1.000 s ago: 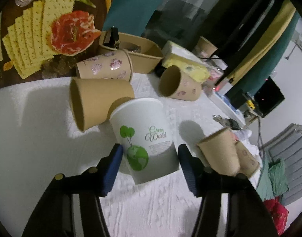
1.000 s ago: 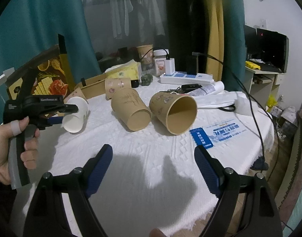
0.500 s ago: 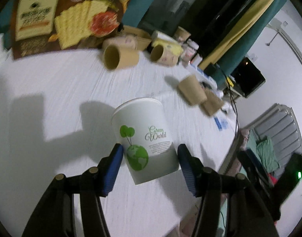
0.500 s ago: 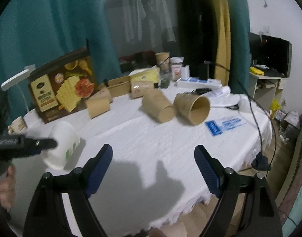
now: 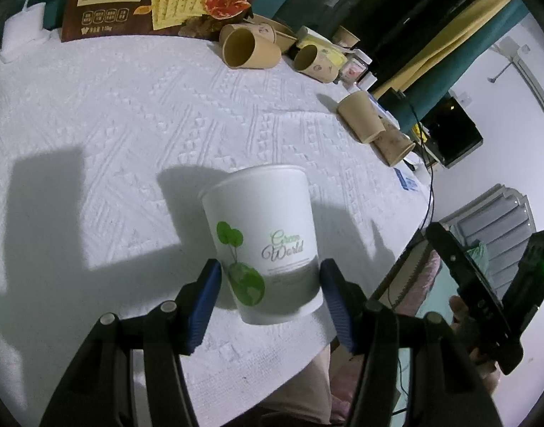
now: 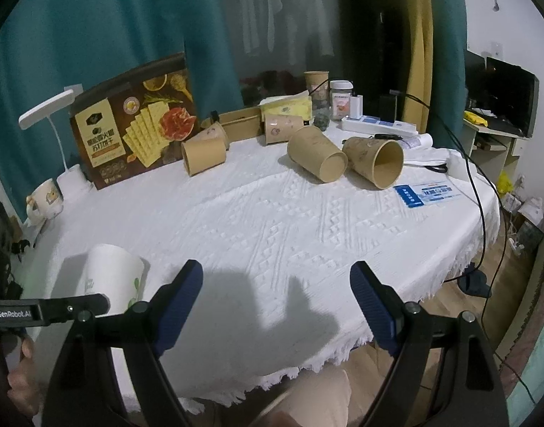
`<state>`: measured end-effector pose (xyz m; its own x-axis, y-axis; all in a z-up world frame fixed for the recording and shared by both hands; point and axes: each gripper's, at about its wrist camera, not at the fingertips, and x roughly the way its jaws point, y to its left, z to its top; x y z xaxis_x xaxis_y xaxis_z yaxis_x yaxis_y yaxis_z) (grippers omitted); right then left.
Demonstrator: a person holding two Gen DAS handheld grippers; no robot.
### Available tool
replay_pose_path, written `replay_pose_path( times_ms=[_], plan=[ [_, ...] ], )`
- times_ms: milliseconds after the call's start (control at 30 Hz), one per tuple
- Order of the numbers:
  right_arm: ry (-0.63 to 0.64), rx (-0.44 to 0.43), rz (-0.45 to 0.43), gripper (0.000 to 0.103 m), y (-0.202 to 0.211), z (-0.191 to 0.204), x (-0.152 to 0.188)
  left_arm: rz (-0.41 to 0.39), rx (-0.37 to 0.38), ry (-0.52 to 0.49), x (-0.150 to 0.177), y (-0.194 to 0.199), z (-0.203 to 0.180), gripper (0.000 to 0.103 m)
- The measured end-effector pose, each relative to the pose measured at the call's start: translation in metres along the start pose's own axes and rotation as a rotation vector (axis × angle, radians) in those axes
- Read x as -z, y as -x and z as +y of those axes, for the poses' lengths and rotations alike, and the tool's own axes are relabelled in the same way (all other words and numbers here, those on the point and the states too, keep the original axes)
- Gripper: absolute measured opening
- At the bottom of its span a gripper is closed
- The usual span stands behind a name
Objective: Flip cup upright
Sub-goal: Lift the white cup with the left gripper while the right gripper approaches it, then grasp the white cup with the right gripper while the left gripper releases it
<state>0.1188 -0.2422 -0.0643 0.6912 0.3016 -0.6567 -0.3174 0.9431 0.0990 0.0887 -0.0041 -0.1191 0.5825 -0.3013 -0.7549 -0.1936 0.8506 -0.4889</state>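
A white paper cup [image 5: 261, 227] printed with a green globe and "Green World" sits between the blue pads of my left gripper [image 5: 270, 270], which is shut on its narrow lower part. The wide end points away from the camera and the inside is hidden. The right wrist view shows this cup [image 6: 111, 277] low over the near left part of the white tablecloth [image 6: 272, 220], beside the left gripper's black arm [image 6: 47, 311]. My right gripper [image 6: 276, 274] is open and empty above the table's near edge. It also shows in a hand at the right of the left wrist view [image 5: 485, 302].
Several brown paper cups lie on their sides at the back: one [image 6: 204, 153] by a cracker box [image 6: 136, 121], two more [image 6: 316, 156] [image 6: 375, 162] to the right. A lamp [image 6: 47, 110], mug [image 6: 46, 197], power strip [image 6: 378, 126] and cables ring the table.
My left gripper has carried the white cup away from the brown cups at the back to the near left of the table. The right gripper has drawn back, still open.
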Motion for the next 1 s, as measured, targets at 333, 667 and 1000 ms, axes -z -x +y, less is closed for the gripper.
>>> replay_pose_path(
  times_ms=[333, 667, 1000],
  plan=[
    [0.153, -0.065, 0.049, 0.083, -0.003, 0.024, -0.022, -0.076, 0.049, -0.004, 0.001, 0.035, 0.003, 0.083],
    [0.315, -0.498, 0.409, 0.083, -0.058, 0.117, -0.049, -0.315, -0.172, -0.075, 0.017, 0.115, 0.054, 0.083],
    [0.302, -0.501, 0.705, 0.083, -0.125, 0.142, -0.050, -0.344, -0.195, -0.017, 0.029, 0.130, 0.098, 0.083]
  ],
)
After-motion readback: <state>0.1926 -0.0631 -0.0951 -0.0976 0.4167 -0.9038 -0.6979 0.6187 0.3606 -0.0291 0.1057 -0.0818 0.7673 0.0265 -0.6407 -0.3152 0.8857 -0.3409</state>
